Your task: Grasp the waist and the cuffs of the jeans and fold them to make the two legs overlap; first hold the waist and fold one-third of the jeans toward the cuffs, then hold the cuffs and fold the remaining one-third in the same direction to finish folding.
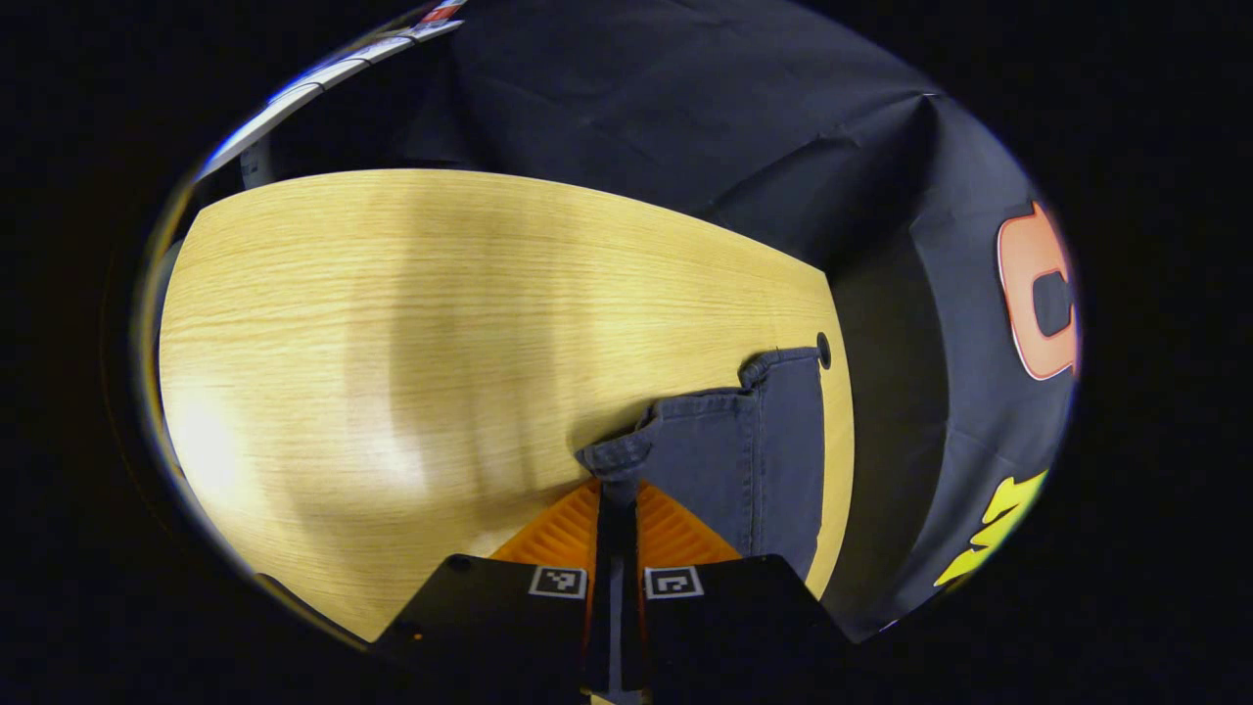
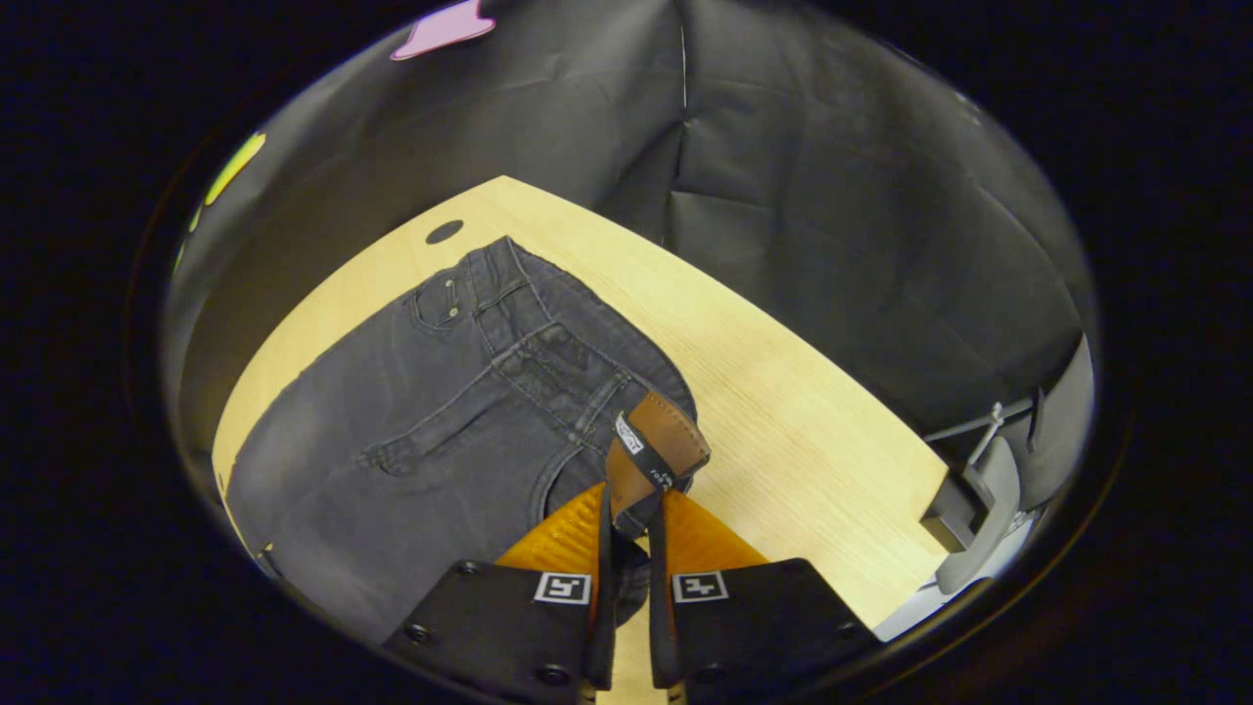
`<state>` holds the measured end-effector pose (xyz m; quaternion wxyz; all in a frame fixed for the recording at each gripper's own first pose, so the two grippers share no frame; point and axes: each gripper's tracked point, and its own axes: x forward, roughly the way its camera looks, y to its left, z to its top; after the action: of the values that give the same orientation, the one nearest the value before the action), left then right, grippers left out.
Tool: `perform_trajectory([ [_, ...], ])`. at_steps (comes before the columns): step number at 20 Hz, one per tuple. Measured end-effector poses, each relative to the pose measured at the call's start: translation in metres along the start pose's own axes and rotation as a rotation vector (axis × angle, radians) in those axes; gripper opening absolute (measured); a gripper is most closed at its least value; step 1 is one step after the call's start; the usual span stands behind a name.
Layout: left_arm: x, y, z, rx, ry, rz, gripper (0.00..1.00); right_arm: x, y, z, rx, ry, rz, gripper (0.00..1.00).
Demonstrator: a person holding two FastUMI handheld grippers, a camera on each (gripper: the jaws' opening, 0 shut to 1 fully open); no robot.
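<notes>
Dark grey jeans (image 2: 411,431) lie flat on the wooden table (image 2: 783,411), front side up, with the waistband along their far edge. My right gripper (image 2: 626,519) is shut on the near corner of the waistband, where a brown leather patch (image 2: 661,436) is turned up above the fingers. In the left gripper view, a hemmed cuff end of the jeans (image 1: 729,446) lies near the table's right edge. My left gripper (image 1: 617,494) is shut on the cuff's near corner, which bunches a little at the fingertips.
A round cable hole (image 2: 443,232) sits in the table just beyond the waistband, and a similar cable hole (image 1: 823,350) shows beside the cuff. A grey frame (image 2: 979,490) stands off the table's right side. Bare wood (image 1: 392,343) stretches left of the cuff.
</notes>
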<state>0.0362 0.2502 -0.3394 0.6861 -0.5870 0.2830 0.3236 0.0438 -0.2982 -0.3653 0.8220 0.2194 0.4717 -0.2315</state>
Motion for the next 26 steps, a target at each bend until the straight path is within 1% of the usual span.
perform_trajectory([
  [1, -0.004, -0.002, -0.001, -0.004, 0.006, -0.006, 0.07, -0.005, 0.001, 0.003, 0.036, 0.011, 0.03, 0.16],
  [2, -0.01, -0.003, -0.002, -0.005, 0.012, -0.003, 0.06, -0.011, 0.004, 0.008, 0.078, 0.015, 0.067, 0.12],
  [4, -0.025, -0.002, -0.009, -0.02, 0.045, 0.027, 0.05, -0.036, 0.011, 0.015, 0.131, 0.03, 0.144, 0.05],
  [5, -0.034, -0.012, -0.01, -0.051, 0.053, 0.006, 0.05, -0.048, 0.017, 0.022, 0.15, 0.035, 0.181, 0.08],
  [6, -0.043, -0.021, -0.008, -0.084, 0.055, -0.01, 0.05, -0.061, 0.025, 0.026, 0.168, 0.045, 0.216, 0.08],
  [7, -0.051, -0.03, -0.005, -0.116, 0.058, -0.022, 0.05, -0.073, 0.033, 0.033, 0.189, 0.053, 0.249, 0.05],
  [8, -0.058, -0.039, -0.001, -0.147, 0.058, -0.031, 0.05, -0.084, 0.042, 0.041, 0.207, 0.061, 0.28, 0.08],
  [9, -0.063, -0.048, 0.004, -0.174, 0.069, -0.037, 0.05, -0.092, 0.05, 0.05, 0.224, 0.067, 0.307, 0.08],
  [11, -0.07, -0.06, 0.009, -0.215, 0.103, -0.031, 0.05, -0.103, 0.065, 0.065, 0.267, 0.091, 0.349, 0.08],
  [13, -0.067, -0.076, 0.017, -0.241, 0.123, -0.025, 0.05, -0.113, 0.079, 0.087, 0.32, 0.124, 0.383, 0.08],
  [16, -0.047, -0.113, 0.031, -0.298, 0.14, -0.025, 0.05, -0.108, 0.105, 0.123, 0.38, 0.178, 0.424, 0.08],
  [17, -0.04, -0.123, 0.037, -0.302, 0.143, -0.018, 0.05, -0.101, 0.111, 0.132, 0.393, 0.193, 0.429, 0.12],
  [18, -0.03, -0.134, 0.042, -0.3, 0.143, -0.012, 0.05, -0.095, 0.115, 0.14, 0.414, 0.21, 0.435, 0.08],
  [21, -0.002, -0.164, 0.053, -0.317, 0.147, 0.016, 0.05, -0.068, 0.141, 0.168, 0.481, 0.256, 0.447, 0.08],
  [24, 0.035, -0.189, 0.057, -0.29, 0.147, 0.048, 0.05, -0.038, 0.167, 0.185, 0.479, 0.277, 0.438, 0.08],
  [25, 0.048, -0.196, 0.057, -0.278, 0.15, 0.053, 0.05, -0.029, 0.173, 0.189, 0.465, 0.277, 0.432, 0.12],
  [26, 0.061, -0.204, 0.055, -0.258, 0.152, 0.057, 0.05, -0.02, 0.181, 0.192, 0.445, 0.277, 0.425, 0.08],
])
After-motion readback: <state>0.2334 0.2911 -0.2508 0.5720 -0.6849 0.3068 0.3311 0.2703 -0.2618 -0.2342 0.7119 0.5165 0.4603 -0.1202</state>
